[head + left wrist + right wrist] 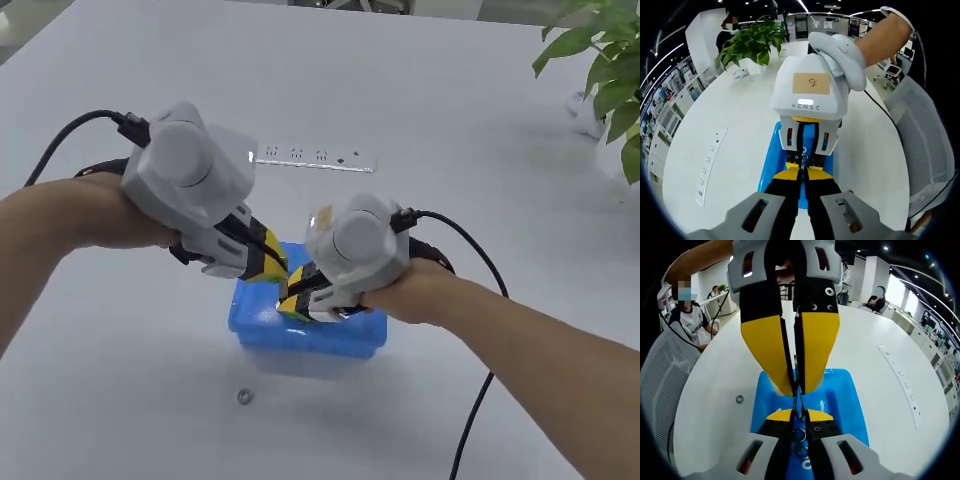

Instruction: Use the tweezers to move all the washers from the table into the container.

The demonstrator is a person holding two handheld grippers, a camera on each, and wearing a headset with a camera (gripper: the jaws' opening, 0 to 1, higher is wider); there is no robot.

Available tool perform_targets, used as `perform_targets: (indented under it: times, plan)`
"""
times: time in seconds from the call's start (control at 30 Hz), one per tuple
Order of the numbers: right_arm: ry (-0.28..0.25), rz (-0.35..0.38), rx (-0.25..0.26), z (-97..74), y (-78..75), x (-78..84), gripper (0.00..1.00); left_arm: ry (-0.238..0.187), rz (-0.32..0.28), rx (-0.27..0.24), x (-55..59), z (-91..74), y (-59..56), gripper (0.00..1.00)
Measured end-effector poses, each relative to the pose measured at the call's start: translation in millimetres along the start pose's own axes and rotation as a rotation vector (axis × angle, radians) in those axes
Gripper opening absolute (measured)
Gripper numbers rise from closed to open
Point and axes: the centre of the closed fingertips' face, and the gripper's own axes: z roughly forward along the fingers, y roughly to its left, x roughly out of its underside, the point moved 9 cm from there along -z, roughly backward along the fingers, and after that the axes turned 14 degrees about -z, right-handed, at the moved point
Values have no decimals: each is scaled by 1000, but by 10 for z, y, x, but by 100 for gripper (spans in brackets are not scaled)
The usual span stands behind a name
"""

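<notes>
White office workbench (480, 120), two grippers meeting tip to tip over a blue container (300, 335).
The left gripper (802, 172) and right gripper (800, 415) each press their yellow-tipped jaws together on the thin metal tweezers (798, 402), which run between them above the container. The tweezer tips are too slim to show what they hold. The right gripper's housing reads "XENSE" (805, 106). A tan sticker (811, 83) above it carries handwriting too unclear to read. One washer (243, 397) lies on the table near the container, well apart from the white power strip (315, 157). The jaws partly hide small rings (799, 434) in the container.
</notes>
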Motion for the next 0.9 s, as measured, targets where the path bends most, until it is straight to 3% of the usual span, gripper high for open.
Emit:
perform_targets:
  times: [0.4,0.9]
  plan:
    - [-4,-8,9,-9,2,-37,11,2,8,-4,-7,-33,-17,7]
    - [-20,-24,33,-150,17,-150,11,-6,34,-12,-114,-173,-92,7]
